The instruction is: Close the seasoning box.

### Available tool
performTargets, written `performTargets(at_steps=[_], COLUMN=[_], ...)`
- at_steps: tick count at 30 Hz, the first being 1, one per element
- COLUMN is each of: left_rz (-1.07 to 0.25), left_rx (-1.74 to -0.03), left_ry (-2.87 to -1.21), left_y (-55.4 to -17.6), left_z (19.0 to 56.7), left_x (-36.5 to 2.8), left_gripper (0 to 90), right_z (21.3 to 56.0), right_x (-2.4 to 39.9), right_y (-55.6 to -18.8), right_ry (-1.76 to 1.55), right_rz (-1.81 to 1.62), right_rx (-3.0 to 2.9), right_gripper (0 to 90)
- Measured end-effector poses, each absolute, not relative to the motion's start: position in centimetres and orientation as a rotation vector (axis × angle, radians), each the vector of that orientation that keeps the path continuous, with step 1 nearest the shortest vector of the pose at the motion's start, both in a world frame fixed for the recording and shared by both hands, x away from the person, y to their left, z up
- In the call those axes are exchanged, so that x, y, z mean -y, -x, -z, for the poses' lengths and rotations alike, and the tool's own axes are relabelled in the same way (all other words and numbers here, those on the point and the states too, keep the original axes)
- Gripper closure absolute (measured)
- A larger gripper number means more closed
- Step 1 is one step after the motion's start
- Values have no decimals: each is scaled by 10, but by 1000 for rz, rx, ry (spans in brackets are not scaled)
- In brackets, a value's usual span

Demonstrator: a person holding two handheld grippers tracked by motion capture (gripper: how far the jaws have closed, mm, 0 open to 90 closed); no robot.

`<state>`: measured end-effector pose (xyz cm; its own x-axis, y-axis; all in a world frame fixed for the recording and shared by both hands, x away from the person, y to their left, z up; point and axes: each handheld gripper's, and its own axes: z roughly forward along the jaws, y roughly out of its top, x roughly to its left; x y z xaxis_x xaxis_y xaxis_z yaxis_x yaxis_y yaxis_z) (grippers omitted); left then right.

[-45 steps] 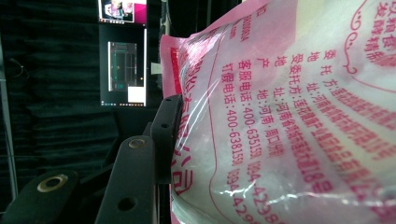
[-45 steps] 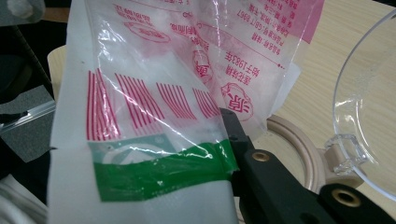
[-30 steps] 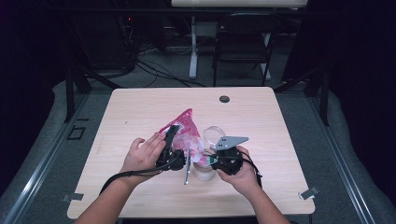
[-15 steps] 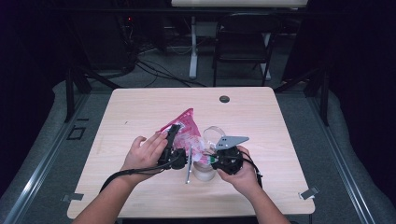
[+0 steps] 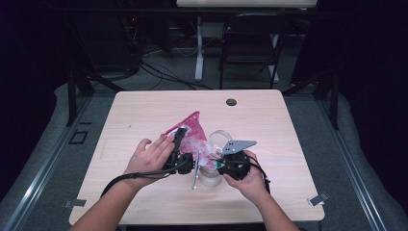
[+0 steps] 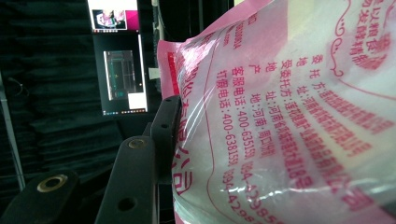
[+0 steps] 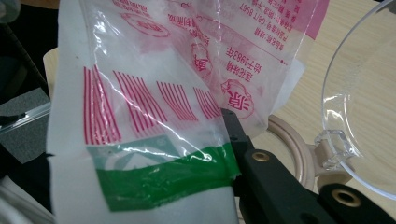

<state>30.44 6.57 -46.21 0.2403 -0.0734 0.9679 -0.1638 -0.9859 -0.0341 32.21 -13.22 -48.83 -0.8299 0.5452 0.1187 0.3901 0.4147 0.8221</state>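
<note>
**Plastic bag at risk of tearing or spilling over the jar**

Pink-printed plastic, a bag [image 5: 190,132] of white powder or grains, is being held between the two tools above the table [image 5: 144,110]. The left hand-held gripper [image 5: 179,144] is being kept pinched on the bag's pink side, its jaws part-way closed around the bulging film, as seen in the left gripper view [image 6: 289,121]. The right hand-held gripper [image 5: 219,161] is being kept pressed together on the bag's other end, just beside the green strip [image 7: 163,179], with the film running between its jaws. A clear jar [image 5: 211,174] is standing just below and in front of the right hand-held gripper, its hinged clear lid [image 7: 364,107] being left open beside the pale rim [image 7: 292,156]. A metal spoon-like tool [image 5: 195,168] is lying between the two grippers.

Several risks are being judged here. If the two grippers are being pulled apart too hard, the thin film may be torn unevenly and the contents scattered across the table. If the bag is being tilted before its mouth is over the jar, powder may be spilled outside the rim. The slippery film may also be lost from the left grip. The jar may be knocked over by the right hand.
</note>
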Motion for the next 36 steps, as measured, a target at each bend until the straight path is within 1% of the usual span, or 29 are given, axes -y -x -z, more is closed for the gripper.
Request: performTargets(at_steps=[9,15,24,28,36], left_rz=[-1882,-1844,-1837,-1837,-1865], left_rx=[250,229,237,226,255], left_ry=[-2444,-2458,-2464,-2454,-2424], left_y=[-304,-306,-306,-305,-303], left_z=[459,462,462,461,458], left_x=[-64,-68,-69,-68,-64], left_gripper=[608,608,608,609,607], right_z=[489,491,492,492,494], right_x=[131,130,129,130,134], right_y=[-323,-323,-323,-324,-326], right_ry=[-826,-810,-799,-805,-853], right_rz=[-1369,-1346,-1340,-1337,-1337], right_rx=[-2513,-2537,-2550,-2554,-2536], right_gripper=[900,900,900,900,900])
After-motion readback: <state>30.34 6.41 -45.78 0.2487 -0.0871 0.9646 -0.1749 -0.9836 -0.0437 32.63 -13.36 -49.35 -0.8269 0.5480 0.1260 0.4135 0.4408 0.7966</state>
